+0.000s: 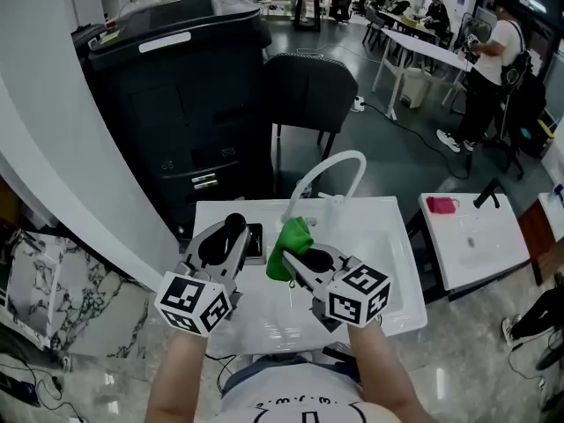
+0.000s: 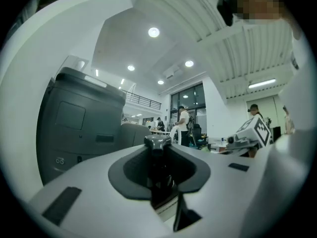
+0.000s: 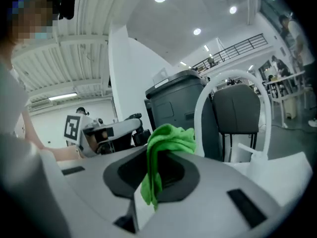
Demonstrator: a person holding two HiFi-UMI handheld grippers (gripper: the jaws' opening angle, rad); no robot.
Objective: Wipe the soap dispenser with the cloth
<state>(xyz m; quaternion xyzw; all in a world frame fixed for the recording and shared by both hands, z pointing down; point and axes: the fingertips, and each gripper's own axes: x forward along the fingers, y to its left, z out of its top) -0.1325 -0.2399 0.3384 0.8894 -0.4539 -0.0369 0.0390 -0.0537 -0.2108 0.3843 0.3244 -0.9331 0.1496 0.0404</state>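
Observation:
In the head view, my left gripper (image 1: 231,236) is shut on a black soap dispenser (image 1: 234,228) and holds it above the left side of the white sink (image 1: 388,227). In the left gripper view the dispenser's pump head (image 2: 157,142) stands upright between the jaws of that gripper (image 2: 158,177). My right gripper (image 1: 300,258) is shut on a bright green cloth (image 1: 291,243), just right of the dispenser and a little apart from it. In the right gripper view the cloth (image 3: 166,143) bunches over the jaws and hangs down between them in that gripper (image 3: 156,175).
A white arched faucet (image 1: 330,170) rises behind the cloth. A big black cabinet (image 1: 176,104) and a dark chair (image 1: 308,86) stand behind the sink. A second white sink (image 1: 476,236) stands to the right. People stand by tables in the background.

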